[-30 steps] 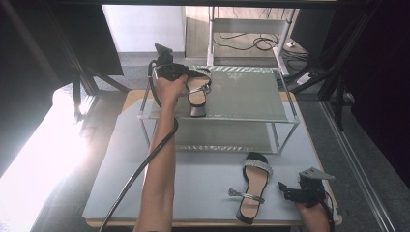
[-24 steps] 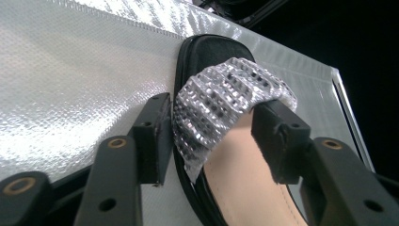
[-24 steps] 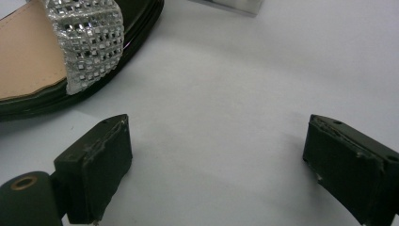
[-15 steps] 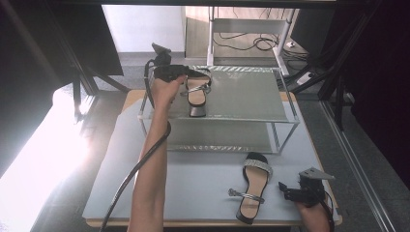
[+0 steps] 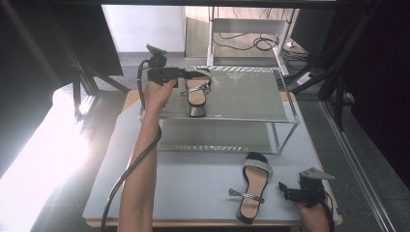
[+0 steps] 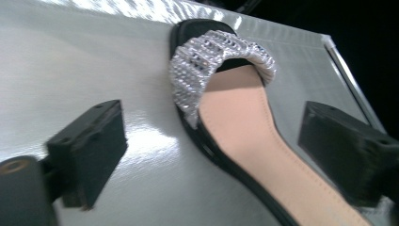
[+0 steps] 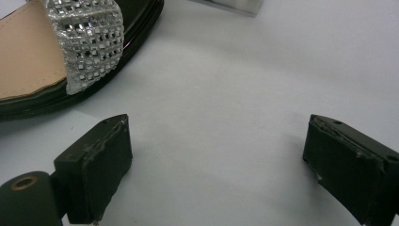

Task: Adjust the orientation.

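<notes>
A: Since 1 second ago the left gripper (image 5: 200,75) has pulled back toward the shelf's left edge and its jaws have just been opening; the sandal on the top shelf (image 5: 196,92) lies free. The right gripper (image 5: 283,189) and the sandal on the table (image 5: 254,186) have kept their places.

B: High view?

A: 2-tier metal rack (image 5: 251,104) at the back of the grey table (image 5: 183,179). 1 sandal on the top tier, toe away from the person, left gripper just beside its toe end. The second sandal lies on the table in front of the rack, right gripper just beside it at the near right corner.

B: Left gripper view?

A: Left gripper (image 6: 211,155) jaws wide apart, nothing pinched. The sandal (image 6: 235,117) lies between them on the shelf, rhinestone strap (image 6: 207,61) ahead, pads not pressing it.

B: Right gripper view?

A: Right gripper (image 7: 216,160) jaws wide open, bare table between them. The sandal (image 7: 70,52) sits at upper left, apart from the pads.
</notes>
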`<state>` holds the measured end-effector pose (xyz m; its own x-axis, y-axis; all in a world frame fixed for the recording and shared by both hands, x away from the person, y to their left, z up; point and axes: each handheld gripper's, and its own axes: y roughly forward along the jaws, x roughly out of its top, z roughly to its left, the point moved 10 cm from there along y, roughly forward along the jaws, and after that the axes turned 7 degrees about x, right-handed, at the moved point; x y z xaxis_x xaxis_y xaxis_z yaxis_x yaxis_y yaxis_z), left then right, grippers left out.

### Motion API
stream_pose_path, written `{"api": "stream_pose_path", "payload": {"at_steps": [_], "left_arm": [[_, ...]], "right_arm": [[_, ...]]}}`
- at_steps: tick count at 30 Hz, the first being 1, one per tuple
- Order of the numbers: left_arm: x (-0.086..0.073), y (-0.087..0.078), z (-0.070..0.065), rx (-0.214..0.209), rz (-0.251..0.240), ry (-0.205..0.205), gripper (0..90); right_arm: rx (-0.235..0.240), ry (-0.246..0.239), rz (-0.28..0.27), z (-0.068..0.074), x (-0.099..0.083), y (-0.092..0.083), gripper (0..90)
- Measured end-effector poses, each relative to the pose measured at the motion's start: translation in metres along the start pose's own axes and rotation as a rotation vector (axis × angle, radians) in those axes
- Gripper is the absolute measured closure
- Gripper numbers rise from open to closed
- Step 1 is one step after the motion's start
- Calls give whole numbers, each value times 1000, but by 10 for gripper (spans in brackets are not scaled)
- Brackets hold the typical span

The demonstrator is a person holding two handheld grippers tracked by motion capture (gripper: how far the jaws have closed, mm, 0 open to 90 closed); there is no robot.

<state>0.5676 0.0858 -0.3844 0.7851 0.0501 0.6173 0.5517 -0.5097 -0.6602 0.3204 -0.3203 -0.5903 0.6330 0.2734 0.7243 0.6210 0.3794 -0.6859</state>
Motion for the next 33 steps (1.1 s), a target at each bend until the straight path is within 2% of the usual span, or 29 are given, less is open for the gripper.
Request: {"api": "stream_pose_path", "payload": {"at_steps": [3,8,16,33], "left_arm": [[-1,-10,7,12,-21,16,3],[-3,-18,12,18,-39,23,0],[-9,-33,11,-31,-92,36,0],[-36,-60,15,-77,-127,90,0]], "right_arm": [[0,0,0,0,0,0,80],[0,0,0,0,0,0,80],[0,2,0,0,0,0,80],[0,1,0,0,0,0,80]]}}
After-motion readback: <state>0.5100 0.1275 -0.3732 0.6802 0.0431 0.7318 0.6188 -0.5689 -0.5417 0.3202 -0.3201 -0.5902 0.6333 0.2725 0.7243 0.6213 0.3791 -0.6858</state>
